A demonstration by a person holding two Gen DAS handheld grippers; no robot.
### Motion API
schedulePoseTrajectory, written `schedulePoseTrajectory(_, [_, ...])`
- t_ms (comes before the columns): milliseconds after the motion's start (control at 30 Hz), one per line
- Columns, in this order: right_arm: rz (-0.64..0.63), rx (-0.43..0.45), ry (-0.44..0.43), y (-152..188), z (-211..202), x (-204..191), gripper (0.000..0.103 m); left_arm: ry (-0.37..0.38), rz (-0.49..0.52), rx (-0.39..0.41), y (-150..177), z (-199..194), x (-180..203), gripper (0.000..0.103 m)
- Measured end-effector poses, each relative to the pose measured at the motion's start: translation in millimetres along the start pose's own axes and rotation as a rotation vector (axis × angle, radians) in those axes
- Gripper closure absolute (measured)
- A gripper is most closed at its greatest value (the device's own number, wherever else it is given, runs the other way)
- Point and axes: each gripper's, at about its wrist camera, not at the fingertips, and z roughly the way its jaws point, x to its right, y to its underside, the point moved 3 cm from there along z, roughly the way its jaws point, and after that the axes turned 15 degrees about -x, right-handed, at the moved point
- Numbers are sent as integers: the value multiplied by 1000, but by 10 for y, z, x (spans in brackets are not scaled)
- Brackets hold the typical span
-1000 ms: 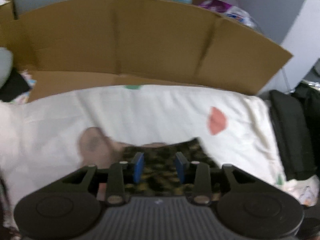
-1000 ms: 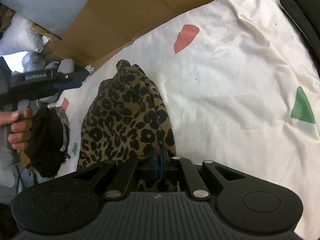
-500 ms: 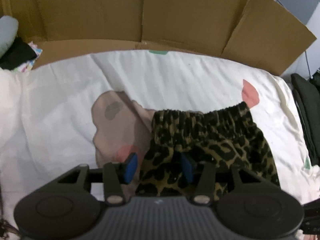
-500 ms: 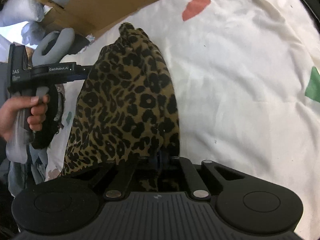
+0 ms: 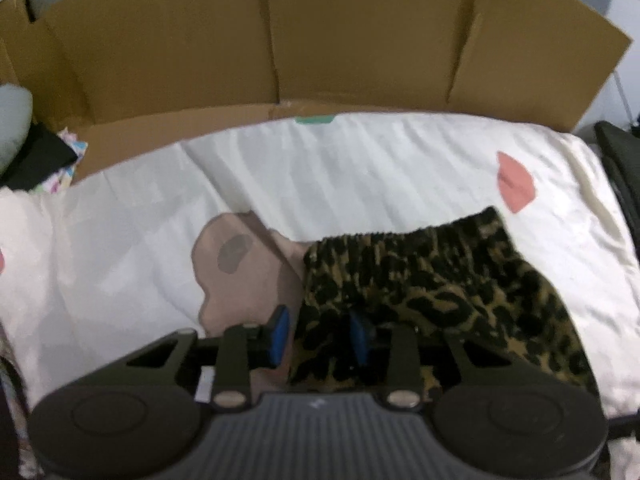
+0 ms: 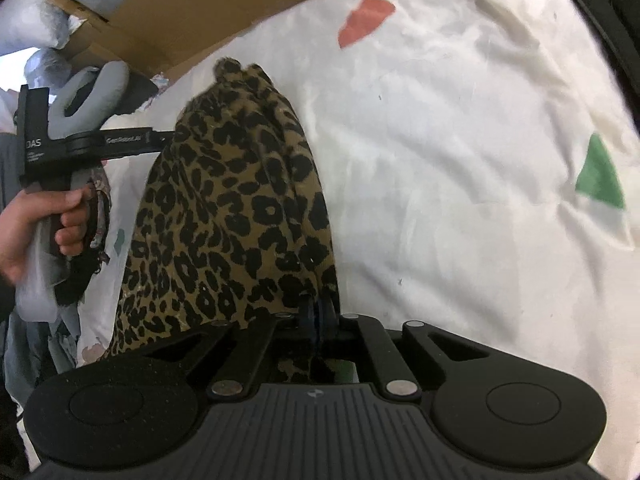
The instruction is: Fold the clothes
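Leopard-print shorts [image 5: 432, 292] lie on a white bedsheet [image 5: 360, 168], elastic waistband at the far edge. My left gripper [image 5: 318, 334] is open, its blue pads astride the near left edge of the fabric. My right gripper [image 6: 319, 312] is shut on the shorts [image 6: 228, 208] at their near right corner, and the cloth rises from it in a ridge. The left gripper also shows in the right wrist view [image 6: 88, 144], held by a hand beside the shorts.
A brown cardboard wall [image 5: 320, 40] stands behind the sheet. Dark bags [image 5: 620, 168] lie at the right edge. A grey neck pillow [image 6: 92, 92] and piled clothes [image 6: 52, 272] sit at the left. The sheet has coloured patches [image 6: 600, 176].
The left gripper has come down over the near left edge of the shorts. The right gripper has lifted and drawn the shorts nearer, staying shut on them.
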Motion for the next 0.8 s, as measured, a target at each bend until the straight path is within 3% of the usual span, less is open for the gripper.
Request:
schedulePoseTrajectory(100, [-21, 43, 2, -7, -119, -47, 100, 28, 15, 28, 41, -167, 25, 70])
schedulePoseTrajectory(300, [-93, 112, 4, -82, -223, -227, 100, 162, 18, 94, 145, -374, 251, 71])
schedulePoseTrajectory(400, [-131, 117, 11, -116, -173, -349, 99, 206, 35, 89, 149, -278, 418, 81])
schedulePoseTrajectory(467, [-140, 120, 22, -125, -115, -397, 99, 209, 36, 59, 160, -132, 496, 89])
schedulePoseTrajectory(700, [-173, 103, 47, -155, 102, -524, 99, 203, -28, 8, 171, 322, 563, 93])
schedulePoseTrajectory(800, [-185, 96, 85, -170, 164, -526, 99, 194, -35, -6, 153, 308, 578, 93])
